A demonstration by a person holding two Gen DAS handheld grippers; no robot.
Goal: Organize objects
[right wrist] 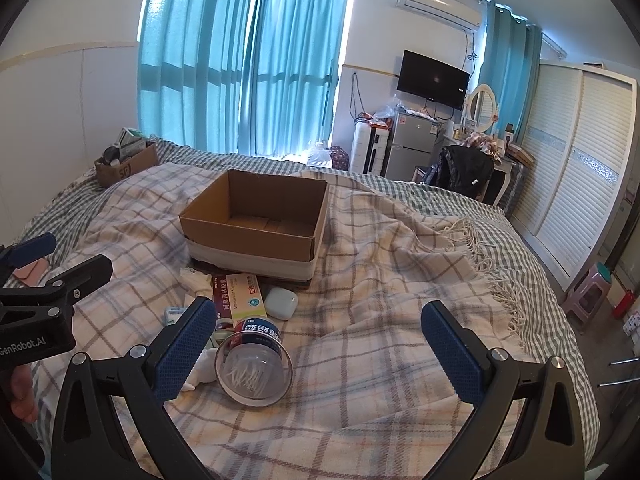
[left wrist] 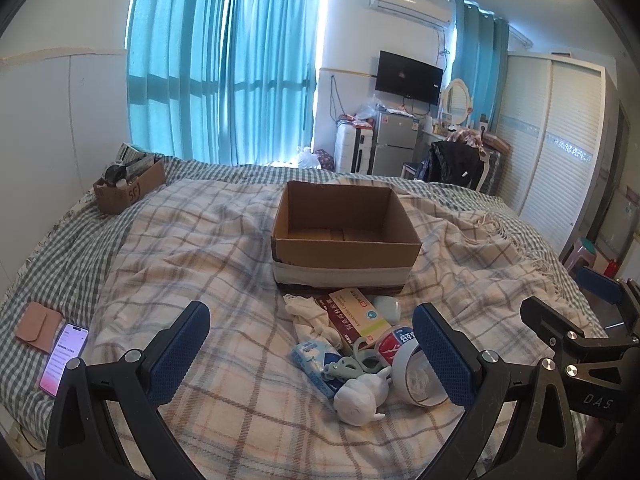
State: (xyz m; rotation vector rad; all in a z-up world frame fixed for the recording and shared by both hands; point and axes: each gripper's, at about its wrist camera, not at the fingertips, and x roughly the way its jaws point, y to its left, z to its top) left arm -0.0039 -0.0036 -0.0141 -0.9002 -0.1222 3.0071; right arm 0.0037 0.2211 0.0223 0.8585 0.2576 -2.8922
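Both grippers gape above clutter (left wrist: 352,356) near box (left wrist: 344,236)

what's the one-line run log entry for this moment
left gripper: open, empty | right gripper: open, empty | cardboard box: empty | items: unsorted

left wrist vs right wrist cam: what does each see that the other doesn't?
Left wrist only: the phone lit on the checked sheet, the white figurine, and the blue tissue pack in full.

Right wrist only: the plastic stool in full beside the wardrobe, and the blanket fringe in clear view.

Both: the empty cardboard box, the medicine box, the pale earbud case and the clear tub on its side. The left gripper and right gripper are both open and hold nothing.
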